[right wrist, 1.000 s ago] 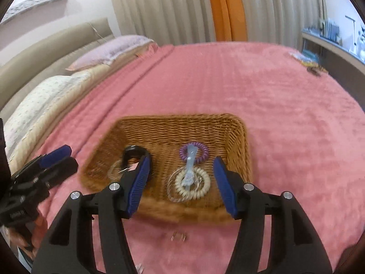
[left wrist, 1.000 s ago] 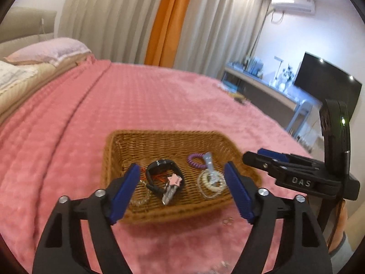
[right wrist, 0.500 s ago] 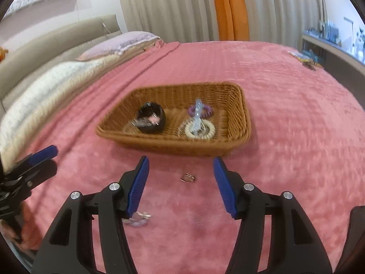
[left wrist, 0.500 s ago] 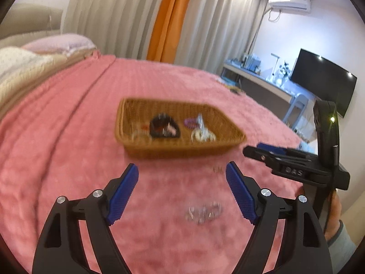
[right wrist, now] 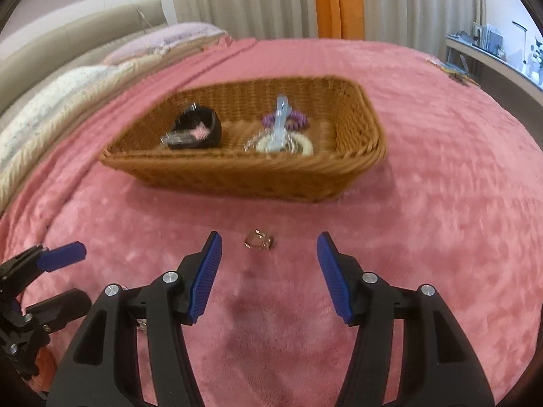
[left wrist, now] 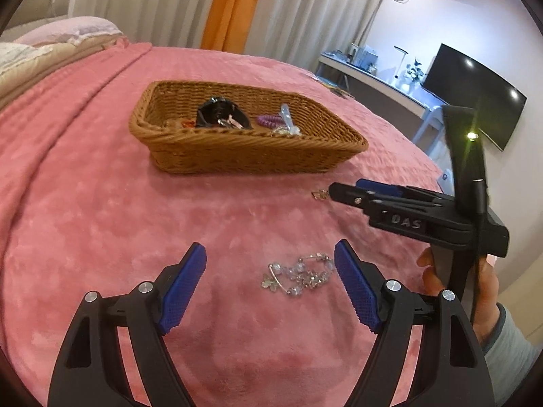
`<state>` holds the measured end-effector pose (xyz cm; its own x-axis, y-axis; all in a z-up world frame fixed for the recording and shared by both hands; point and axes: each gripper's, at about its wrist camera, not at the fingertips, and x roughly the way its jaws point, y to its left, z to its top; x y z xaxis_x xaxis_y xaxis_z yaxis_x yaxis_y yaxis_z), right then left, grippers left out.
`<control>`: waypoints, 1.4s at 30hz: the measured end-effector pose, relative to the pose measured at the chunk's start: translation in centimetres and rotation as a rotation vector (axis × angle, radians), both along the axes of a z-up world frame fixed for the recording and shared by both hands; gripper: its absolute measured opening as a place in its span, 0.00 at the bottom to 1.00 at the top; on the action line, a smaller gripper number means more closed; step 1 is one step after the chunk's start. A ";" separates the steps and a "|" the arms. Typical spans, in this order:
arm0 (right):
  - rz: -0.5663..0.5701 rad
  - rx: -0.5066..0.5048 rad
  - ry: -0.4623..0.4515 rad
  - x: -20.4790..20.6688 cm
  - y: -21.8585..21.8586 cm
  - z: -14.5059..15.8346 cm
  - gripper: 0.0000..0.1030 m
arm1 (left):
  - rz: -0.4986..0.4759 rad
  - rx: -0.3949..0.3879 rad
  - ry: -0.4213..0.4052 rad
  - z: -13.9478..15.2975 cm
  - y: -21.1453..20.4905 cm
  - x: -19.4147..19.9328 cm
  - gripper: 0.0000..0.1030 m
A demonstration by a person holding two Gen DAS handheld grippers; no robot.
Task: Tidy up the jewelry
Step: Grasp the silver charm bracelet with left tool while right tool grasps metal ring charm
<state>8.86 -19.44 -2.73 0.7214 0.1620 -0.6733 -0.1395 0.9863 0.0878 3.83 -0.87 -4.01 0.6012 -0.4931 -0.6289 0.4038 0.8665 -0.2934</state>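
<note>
A wicker basket (left wrist: pixel 190 156) sits on the pink bedspread and holds a black band (left wrist: pixel 217 115), a purple coil tie (left wrist: pixel 268 120), a pale blue clip and a white bead bracelet (right wrist: pixel 302 144). A clear bead bracelet (left wrist: pixel 298 276) lies on the spread between my left gripper's (left wrist: pixel 269 291) open fingers, near the right one. A small gold ring (right wrist: pixel 258 240) lies just ahead of my open, empty right gripper (right wrist: pixel 268 274). The basket also shows in the right wrist view (right wrist: pixel 370 129). The right gripper also shows in the left wrist view (left wrist: pixel 342 190).
Pillows (right wrist: pixel 57 101) and a headboard lie at the left. Curtains hang behind the bed. A desk (left wrist: pixel 383 81) with a TV (left wrist: pixel 475 91) stands to the right. The left gripper's fingers (right wrist: pixel 61 257) show at the right view's lower left.
Both grippers have pulled back from over the basket and come down low over the bedspread. The bead bracelet now sits between the left fingers and the ring lies ahead of the right ones.
</note>
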 end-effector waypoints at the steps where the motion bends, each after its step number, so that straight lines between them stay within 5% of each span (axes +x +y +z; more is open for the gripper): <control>1: -0.005 -0.006 0.019 0.2 0.1 -0.3 0.53 | -0.001 -0.001 0.010 -0.2 0.0 0.1 0.73; 10: -0.049 0.018 0.089 0.7 -0.1 -0.9 0.51 | -0.003 0.038 0.020 -0.9 -1.0 0.1 0.73; 23: -0.023 -0.007 0.096 2.3 1.7 -1.1 0.20 | -0.084 0.100 0.039 -1.5 -2.8 -0.4 0.66; 27: -0.020 0.003 0.089 2.2 1.4 -1.2 0.17 | -0.084 0.118 0.070 -2.1 -3.2 0.0 0.55; 31: -0.018 0.010 0.082 2.1 1.4 -1.2 0.17 | -0.068 0.004 0.119 -2.2 -1.3 0.9 0.50; 34: -0.015 -0.004 0.077 2.0 1.5 -1.3 0.17 | -0.068 -0.005 0.133 -2.4 -1.2 1.1 0.46; 36: -0.011 -0.014 0.068 1.8 1.8 -1.2 0.17 | -0.074 0.028 0.122 -2.4 -1.8 0.9 0.10; 37: -0.009 -0.016 0.062 1.7 1.9 -1.1 0.17 | -0.079 0.038 0.121 -2.4 -2.0 0.8 0.04; 42: 0.003 -0.022 0.037 0.7 2.0 -0.7 0.17 | -0.048 0.020 0.090 -1.7 -1.3 0.3 0.03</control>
<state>9.60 -17.48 -3.45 0.6952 0.1488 -0.7032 -0.1390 0.9877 0.0715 4.17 -2.17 -5.75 0.5178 -0.5073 -0.6889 0.4182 0.8526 -0.3134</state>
